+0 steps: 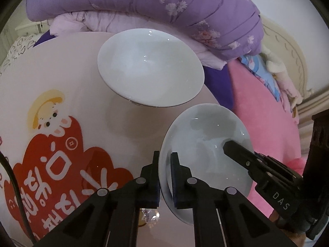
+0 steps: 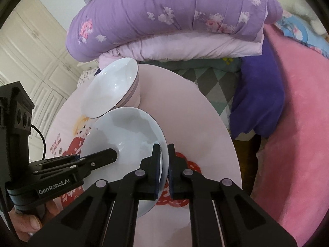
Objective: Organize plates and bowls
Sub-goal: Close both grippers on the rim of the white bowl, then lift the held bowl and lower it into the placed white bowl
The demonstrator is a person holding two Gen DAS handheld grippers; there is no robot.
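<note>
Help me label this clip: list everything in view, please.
bowl: one, white, far on the table, free
plate: one, pale blue-white, near edge, clamped by both grippers
table: one, pink, round, red cartoon print
quilt: one, purple floral, behind the table
blanket: one, pink, right of the table
left gripper: black, shut on the plate rim
right gripper: black, shut on the opposite rim
</note>
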